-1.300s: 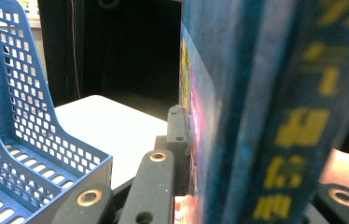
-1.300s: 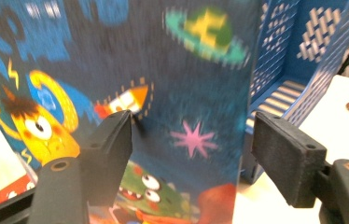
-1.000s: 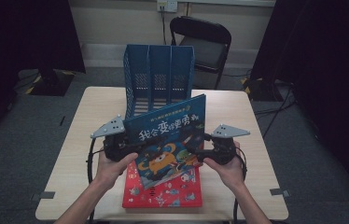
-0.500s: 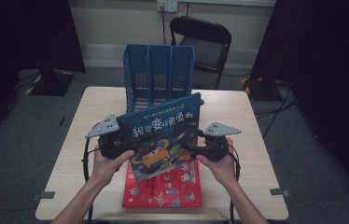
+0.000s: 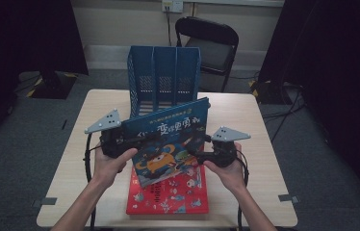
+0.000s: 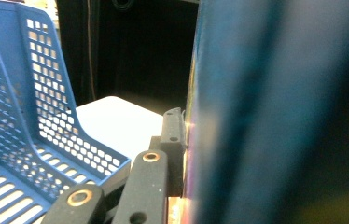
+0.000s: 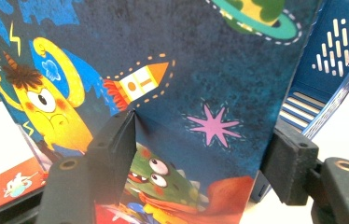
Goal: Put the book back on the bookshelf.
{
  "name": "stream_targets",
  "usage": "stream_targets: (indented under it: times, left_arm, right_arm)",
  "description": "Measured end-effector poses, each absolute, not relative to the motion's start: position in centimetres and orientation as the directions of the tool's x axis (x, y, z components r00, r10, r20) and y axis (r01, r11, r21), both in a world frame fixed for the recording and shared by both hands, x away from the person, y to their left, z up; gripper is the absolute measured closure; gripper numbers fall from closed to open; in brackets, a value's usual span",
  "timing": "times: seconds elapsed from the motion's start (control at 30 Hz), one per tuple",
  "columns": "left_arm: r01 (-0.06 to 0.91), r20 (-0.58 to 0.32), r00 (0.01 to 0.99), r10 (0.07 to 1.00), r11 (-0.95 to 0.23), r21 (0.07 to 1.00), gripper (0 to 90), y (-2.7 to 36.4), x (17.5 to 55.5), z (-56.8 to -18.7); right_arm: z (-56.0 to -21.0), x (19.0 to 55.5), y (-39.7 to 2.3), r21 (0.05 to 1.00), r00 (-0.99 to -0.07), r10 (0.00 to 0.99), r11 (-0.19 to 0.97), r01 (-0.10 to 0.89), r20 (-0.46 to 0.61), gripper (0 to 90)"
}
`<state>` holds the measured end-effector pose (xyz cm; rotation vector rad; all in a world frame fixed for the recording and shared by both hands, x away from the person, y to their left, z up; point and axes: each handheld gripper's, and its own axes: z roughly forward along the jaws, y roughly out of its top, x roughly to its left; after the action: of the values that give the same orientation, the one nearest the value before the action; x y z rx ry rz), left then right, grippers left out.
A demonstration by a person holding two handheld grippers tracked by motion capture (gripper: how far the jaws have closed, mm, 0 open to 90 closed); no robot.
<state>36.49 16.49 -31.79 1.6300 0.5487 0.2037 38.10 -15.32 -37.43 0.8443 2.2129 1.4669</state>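
Fingers [image 6: 172, 135] of the left gripper [image 5: 127, 140] tighten on the blue book

Fingers first. Those of the left gripper have just been closing, and the left edge of the blue book [image 5: 168, 139] is pinched between them. In the left gripper view one finger lies flat against the cover and its partner is hidden behind the book.

The worktop [image 5: 264, 125] carries a blue file rack [image 5: 163, 72] at its far side, with three slots open toward the person. The blue book is held up off the worktop just in front of the rack. It tilts, with its top edge toward the slots, and it has hardly shifted over the last second. Under it a red book [image 5: 168, 199] lies flat near the front edge.

The right gripper [image 5: 199, 155] is at the book's lower right corner. Its fingers [image 7: 116, 149] stand wide with that corner between them, and I judge they prop the book rather than pinch it.

With the left hold firmer, the book looks secure enough to be stood upright and slid into a slot.
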Motion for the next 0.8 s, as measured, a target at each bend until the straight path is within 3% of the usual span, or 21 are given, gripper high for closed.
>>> stream_targets:
  times: [0.3, 0.8]
  left_arm:
    - [0.259, -0.215, 0.892, 0.397, -0.061, 0.964, 78.1, 16.6, 37.5, -30.4]
    - [0.22, -0.151, 0.882, 0.447, -0.107, 0.97, 82.3, 16.2, 36.5, -30.1]
  right_arm:
    - [-37.4, 38.1, -15.2, 0.915, -0.76, 0.65, 0.292, 0.278, 0.023, 32.0]
    - [-37.4, 38.2, -15.1, 0.913, -0.765, 0.644, 0.297, 0.281, 0.026, 30.6]
